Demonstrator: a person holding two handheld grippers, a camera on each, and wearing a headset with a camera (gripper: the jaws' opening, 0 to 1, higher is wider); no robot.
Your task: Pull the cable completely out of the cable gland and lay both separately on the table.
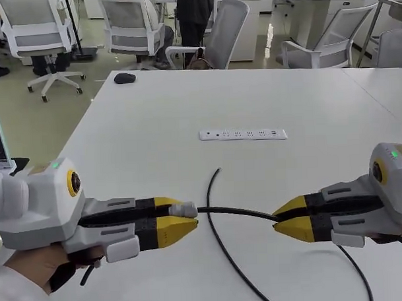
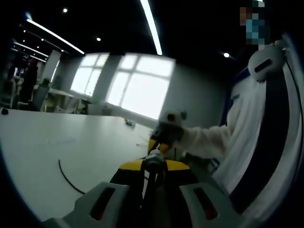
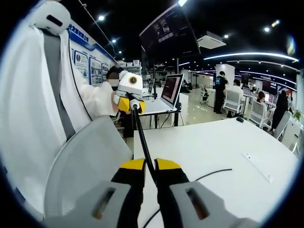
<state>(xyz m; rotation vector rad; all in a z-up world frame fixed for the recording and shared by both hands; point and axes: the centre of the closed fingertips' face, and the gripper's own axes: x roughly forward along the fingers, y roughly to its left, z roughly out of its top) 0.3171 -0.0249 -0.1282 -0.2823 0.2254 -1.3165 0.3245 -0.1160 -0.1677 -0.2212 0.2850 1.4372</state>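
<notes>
In the head view the left gripper [image 1: 190, 220] is shut on a small light-grey cable gland [image 1: 183, 208]. A black cable [image 1: 236, 212] runs straight from the gland to the right gripper [image 1: 277, 222], which is shut on it. Both are held a little above the white table [image 1: 154, 126]. More cable curves over the table below. The left gripper view has the gland [image 2: 154, 159] between the yellow jaw tips, and the right gripper [image 2: 163, 134] beyond. In the right gripper view the cable [image 3: 142, 142] leads from the right gripper [image 3: 150, 170] up to the gland [image 3: 134, 104].
A white power strip [image 1: 243, 134] lies at mid-table and a dark mouse [image 1: 124, 78] near the far left edge. Office chairs [image 1: 134, 27] stand beyond the table. An open laptop [image 3: 170, 91] sits on a neighbouring desk. A person in white holds both grippers.
</notes>
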